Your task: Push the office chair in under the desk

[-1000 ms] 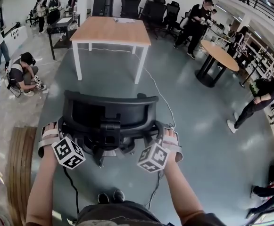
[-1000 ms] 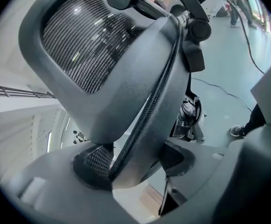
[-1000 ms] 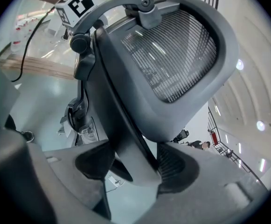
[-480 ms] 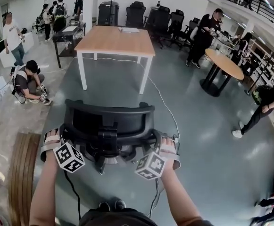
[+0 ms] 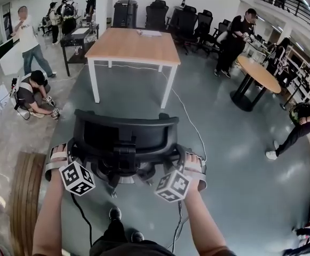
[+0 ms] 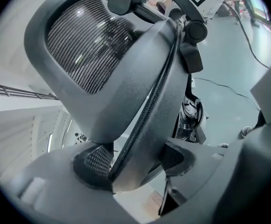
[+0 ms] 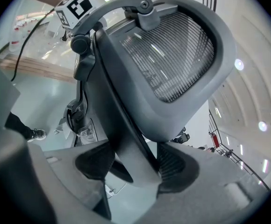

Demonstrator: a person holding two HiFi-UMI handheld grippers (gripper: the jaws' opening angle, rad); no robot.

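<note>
A black mesh-backed office chair stands on the grey floor in front of me, its back toward me. Ahead of it is the desk, a wooden top on white legs, a short stretch of floor away. My left gripper is shut on the left edge of the backrest, my right gripper on its right edge. In the left gripper view the backrest frame runs between the pads of my left gripper. The right gripper view shows the frame pinched the same way in my right gripper.
A crouching person is at the left, and a round table with people near it is at the right. A cable runs across the floor past the desk's right leg. Wooden slats lie at my left. Black chairs line the back.
The chair and both grippers have rolled forward toward the desk, which now looks nearer. My foot has stepped forward under the chair. A person at the far left has walked on.
</note>
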